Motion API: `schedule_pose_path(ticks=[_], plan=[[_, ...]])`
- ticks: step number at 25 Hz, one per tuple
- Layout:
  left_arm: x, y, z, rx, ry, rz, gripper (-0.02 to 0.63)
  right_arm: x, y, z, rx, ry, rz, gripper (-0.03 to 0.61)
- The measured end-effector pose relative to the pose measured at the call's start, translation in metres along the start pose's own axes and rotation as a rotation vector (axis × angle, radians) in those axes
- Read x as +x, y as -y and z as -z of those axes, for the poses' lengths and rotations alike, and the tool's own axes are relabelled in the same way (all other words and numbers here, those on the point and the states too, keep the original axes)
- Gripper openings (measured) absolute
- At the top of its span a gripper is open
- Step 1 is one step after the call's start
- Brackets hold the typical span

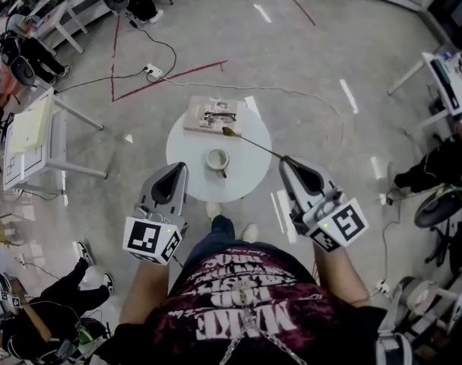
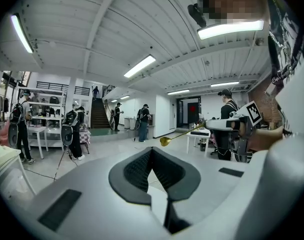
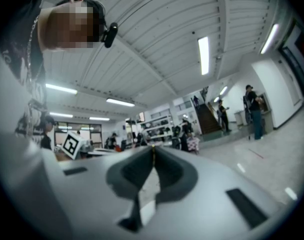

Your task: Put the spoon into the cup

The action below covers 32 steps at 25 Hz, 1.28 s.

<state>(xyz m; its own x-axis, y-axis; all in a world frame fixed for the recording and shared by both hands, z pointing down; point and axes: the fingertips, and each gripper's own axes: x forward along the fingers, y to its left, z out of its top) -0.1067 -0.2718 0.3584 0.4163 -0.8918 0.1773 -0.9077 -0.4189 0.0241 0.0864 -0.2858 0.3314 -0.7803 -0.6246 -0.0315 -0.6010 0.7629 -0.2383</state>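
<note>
A long gold spoon (image 1: 250, 142) sticks out from my right gripper (image 1: 286, 160), which is shut on the handle's end. The spoon's bowl hangs over the far side of the round white table (image 1: 187, 149), up and to the right of the white cup (image 1: 217, 160) standing upright near the table's middle. In the right gripper view the thin handle (image 3: 152, 151) shows edge-on where the jaws meet. My left gripper (image 1: 178, 167) hovers at the table's near left edge, shut with nothing in it. In the left gripper view the spoon (image 2: 165, 141) hangs in the air to the right.
A flat wooden board (image 1: 210, 115) with small items lies at the table's far edge. A cable (image 1: 292, 93) trails across the floor behind the table. White desks (image 1: 33, 139) stand at the left, and people (image 1: 436, 169) sit or stand around the room.
</note>
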Motion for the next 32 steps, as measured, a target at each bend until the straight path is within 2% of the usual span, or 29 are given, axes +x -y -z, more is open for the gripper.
schedule_pose_path(ticks=[9, 21, 32], plan=[[0.023, -0.030, 0.012, -0.026, -0.018, 0.015, 0.031, 0.031, 0.018, 0.010, 0.011, -0.018, 0.027, 0.037], [0.045, -0.076, 0.039, -0.071, -0.078, 0.013, 0.031, 0.084, 0.031, 0.043, 0.052, -0.108, 0.032, 0.036], [0.059, -0.094, 0.087, -0.118, -0.154, 0.008, 0.031, 0.102, 0.043, 0.088, 0.099, -0.213, 0.047, 0.037]])
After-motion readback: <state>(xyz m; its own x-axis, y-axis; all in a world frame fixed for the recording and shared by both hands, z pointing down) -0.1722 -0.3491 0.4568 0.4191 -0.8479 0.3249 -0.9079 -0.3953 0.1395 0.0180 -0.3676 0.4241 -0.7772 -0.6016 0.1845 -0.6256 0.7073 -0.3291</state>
